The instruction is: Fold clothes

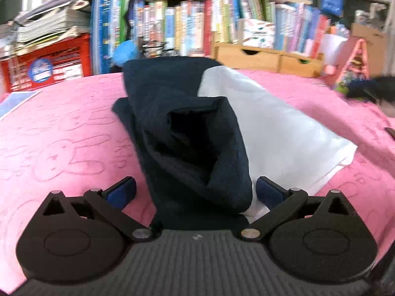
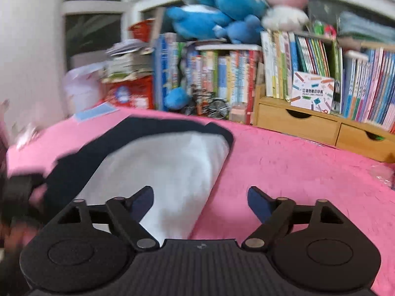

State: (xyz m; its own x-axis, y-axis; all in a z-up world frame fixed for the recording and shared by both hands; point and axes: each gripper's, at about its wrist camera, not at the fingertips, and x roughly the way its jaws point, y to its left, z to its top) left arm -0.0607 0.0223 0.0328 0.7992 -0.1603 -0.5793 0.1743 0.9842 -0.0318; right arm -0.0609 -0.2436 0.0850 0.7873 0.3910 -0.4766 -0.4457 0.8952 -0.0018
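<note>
A dark navy garment (image 1: pixel 187 128) lies bunched in a long strip on the pink cloth-covered table (image 1: pixel 61 135), with a white part (image 1: pixel 271 128) spread out flat to its right. My left gripper (image 1: pixel 196 192) is open and straddles the near end of the navy strip; its blue pads stand just off the cloth on both sides. In the right wrist view the white part (image 2: pixel 172 172) sits with the navy cloth (image 2: pixel 74 165) wrapped around its far and left edges. My right gripper (image 2: pixel 200 199) is open above the white part's right edge, with nothing between its fingers.
Along the table's far edge stand rows of books (image 1: pixel 172 24), a wooden drawer unit (image 2: pixel 308 123), a red crate (image 1: pixel 49 66) and blue plush toys (image 2: pixel 222 12). A blurred dark shape (image 2: pixel 17 197) sits at the left edge of the right wrist view.
</note>
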